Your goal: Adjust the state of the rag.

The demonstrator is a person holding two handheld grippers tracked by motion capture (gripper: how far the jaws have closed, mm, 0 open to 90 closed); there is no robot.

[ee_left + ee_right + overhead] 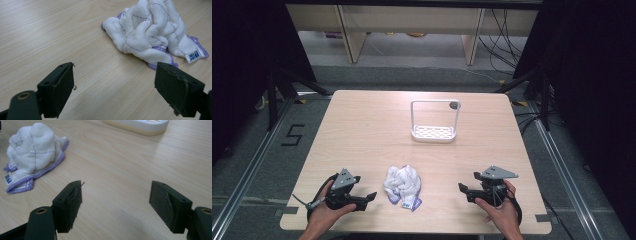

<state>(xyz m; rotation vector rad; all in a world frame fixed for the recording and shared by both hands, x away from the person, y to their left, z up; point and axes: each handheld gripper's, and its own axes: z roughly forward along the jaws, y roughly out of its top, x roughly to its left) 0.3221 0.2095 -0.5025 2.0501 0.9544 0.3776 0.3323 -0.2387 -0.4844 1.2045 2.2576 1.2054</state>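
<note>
While both hands wait low at the near edge, the crumpled white cloth [403,186] sits bunched up on the wooden table [372,130], just toward six o'clock of the table's middle. It's a rumpled heap with purple stitched trim, and a small white label [194,56] with blue print pokes out at its near right corner.

From the left gripper view the cloth [150,32] lies up at one o'clock, apart from both jaws, nothing between them but bare wood. The left gripper [373,196] rests at nine o'clock of the cloth, near it, pointing toward it, jaws spread wide and empty. The left hand [323,210] wraps the body from below, a grey three-cornered plate on top.

Over on the other side, the right gripper [460,187] sits at three o'clock of the cloth, a little farther off, jaws facing in toward it and likewise parted wide with nothing held. The right hand [499,210] grips it from the near edge. In the right gripper view the cloth [33,152] shows at ten o'clock, purple hem curling along the table.

Farther out, at twelve o'clock of the cloth and well apart, stands a white rack [434,132] with a slotted base and a tall hoop frame. Its base edge [140,126] peeks in at the top of the right gripper view.
</note>
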